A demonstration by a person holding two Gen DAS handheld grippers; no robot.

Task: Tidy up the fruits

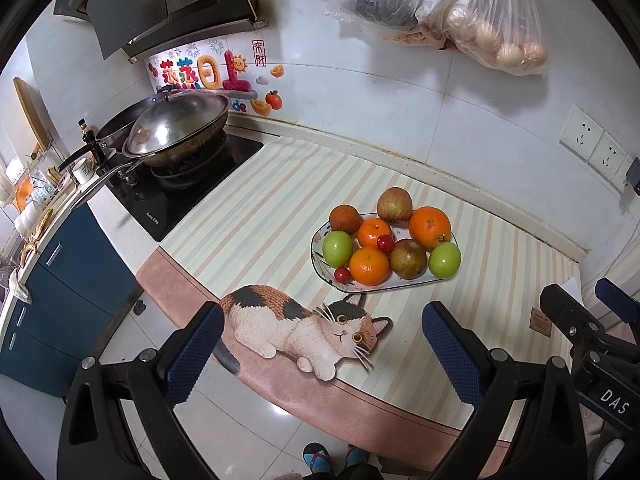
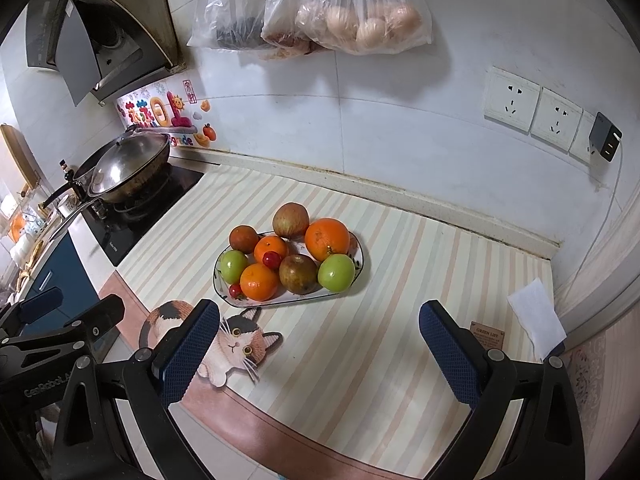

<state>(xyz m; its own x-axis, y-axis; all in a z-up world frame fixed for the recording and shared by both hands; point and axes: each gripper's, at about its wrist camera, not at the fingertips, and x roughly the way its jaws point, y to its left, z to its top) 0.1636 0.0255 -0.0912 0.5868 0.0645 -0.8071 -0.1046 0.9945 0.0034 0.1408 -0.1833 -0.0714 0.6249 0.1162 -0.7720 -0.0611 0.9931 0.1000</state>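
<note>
A white oval plate sits on the striped mat and holds several fruits: oranges, green apples, brownish apples and small red cherries. My left gripper is open and empty, held back above the mat's front edge over the cat picture. My right gripper is open and empty, in front of the plate. The right gripper also shows at the right edge of the left wrist view.
A cat-shaped picture lies at the mat's front. A lidded wok stands on the stove at left. Plastic bags hang on the wall. Wall sockets are at right. A white paper lies at the mat's right.
</note>
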